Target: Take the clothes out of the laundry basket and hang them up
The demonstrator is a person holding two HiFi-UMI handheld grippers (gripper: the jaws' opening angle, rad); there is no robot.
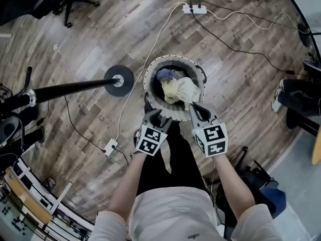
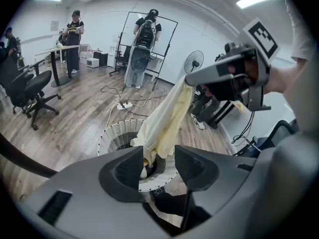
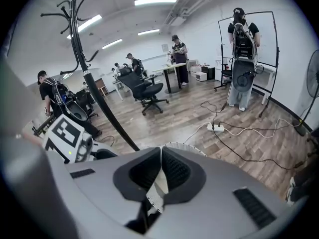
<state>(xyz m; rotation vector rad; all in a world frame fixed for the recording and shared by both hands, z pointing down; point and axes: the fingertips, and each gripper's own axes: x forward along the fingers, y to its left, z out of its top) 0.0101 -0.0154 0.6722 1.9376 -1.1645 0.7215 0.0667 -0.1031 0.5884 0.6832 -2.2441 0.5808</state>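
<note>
Right gripper view: the jaws of the right gripper (image 3: 160, 156) are pressed together and pinched on the pale yellow garment (image 3: 155, 198), a strip of which trails below them.

Left gripper view: the jaws of the left gripper (image 2: 158, 156) are spread. The garment is seen hanging from the right gripper's tip down into the white laundry basket (image 2: 110, 138). Its lower fold lies in the gap between the jaws and is not squeezed. Whether the cloth touches either left pad cannot be made out.

Head view: the basket is stood on the wooden floor (image 1: 90, 44), near the coat stand's base (image 1: 119, 79). Other clothes (image 1: 165, 75) inside are partly covered by the garment. Both grippers are held tilted downward at the basket's near rim, with the forearms extended. The right gripper is held higher.
</note>
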